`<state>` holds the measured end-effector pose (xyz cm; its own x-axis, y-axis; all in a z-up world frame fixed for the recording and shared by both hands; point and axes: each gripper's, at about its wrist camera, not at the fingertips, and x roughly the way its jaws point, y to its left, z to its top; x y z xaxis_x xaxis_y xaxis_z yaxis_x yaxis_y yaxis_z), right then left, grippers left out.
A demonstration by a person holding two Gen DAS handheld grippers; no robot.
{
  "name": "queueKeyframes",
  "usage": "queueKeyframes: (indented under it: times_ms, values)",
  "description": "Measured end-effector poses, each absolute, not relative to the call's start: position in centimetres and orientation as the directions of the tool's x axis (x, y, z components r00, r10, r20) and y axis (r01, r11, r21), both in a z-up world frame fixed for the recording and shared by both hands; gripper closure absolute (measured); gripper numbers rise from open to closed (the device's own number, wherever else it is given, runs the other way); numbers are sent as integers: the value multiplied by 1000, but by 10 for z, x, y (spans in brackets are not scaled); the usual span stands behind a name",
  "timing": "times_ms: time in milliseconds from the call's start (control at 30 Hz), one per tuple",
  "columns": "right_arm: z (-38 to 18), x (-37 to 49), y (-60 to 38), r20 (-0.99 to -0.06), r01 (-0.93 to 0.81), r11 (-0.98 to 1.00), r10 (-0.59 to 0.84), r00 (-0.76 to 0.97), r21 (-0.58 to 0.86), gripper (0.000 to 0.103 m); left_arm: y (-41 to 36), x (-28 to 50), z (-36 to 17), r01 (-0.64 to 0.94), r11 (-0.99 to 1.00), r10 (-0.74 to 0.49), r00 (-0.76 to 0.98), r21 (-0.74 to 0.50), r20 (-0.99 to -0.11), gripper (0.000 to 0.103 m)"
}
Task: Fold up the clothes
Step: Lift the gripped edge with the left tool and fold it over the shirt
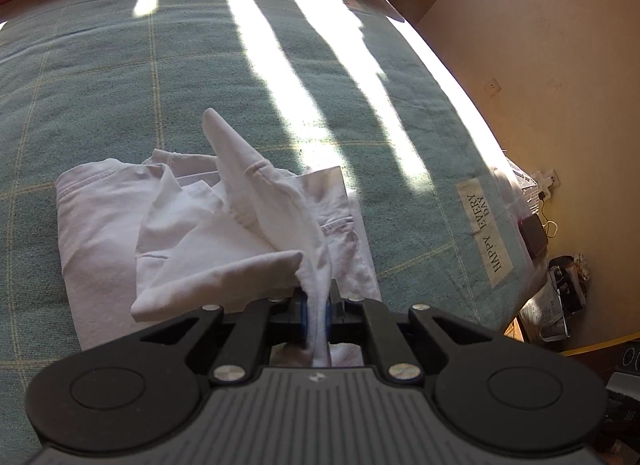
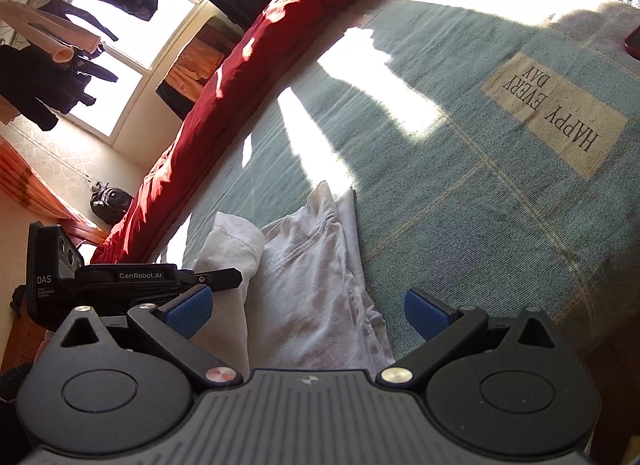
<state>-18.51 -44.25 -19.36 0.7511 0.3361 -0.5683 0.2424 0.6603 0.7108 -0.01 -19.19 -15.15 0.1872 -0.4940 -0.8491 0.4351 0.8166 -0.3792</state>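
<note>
L gripper (image 1: 318, 311) had its jaws pinched on a fold of the white garment (image 1: 208, 233), which lay half-bunched on the green bed cover (image 1: 120, 77); one flap stood lifted off the pile, prob. so it could be pulled over and laid flat. R gripper (image 2: 308, 311) hovered w/ jaws spread wide, nothing between them, just above the garment's near edge (image 2: 316, 285), likely lined up to take a 2nd corner. L gripper's body (image 2: 120, 277) showed beside it. Red bedding (image 2: 248, 77) sat along the bed's far edge, well apart.
</note>
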Motion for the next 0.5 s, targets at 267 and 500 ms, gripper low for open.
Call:
queueKeyframes:
  times_ms: [267,500]
  values:
    - [-200,-185,-449,-572,259,647,334,749,717,0,-215,-10,-156,485,809,-465,183,-331,-866,97]
    - [-203,-187,-455,-581,282,641,317,750,714,0,-237,-17,-173,535,807,-402,187,-250,-897,97]
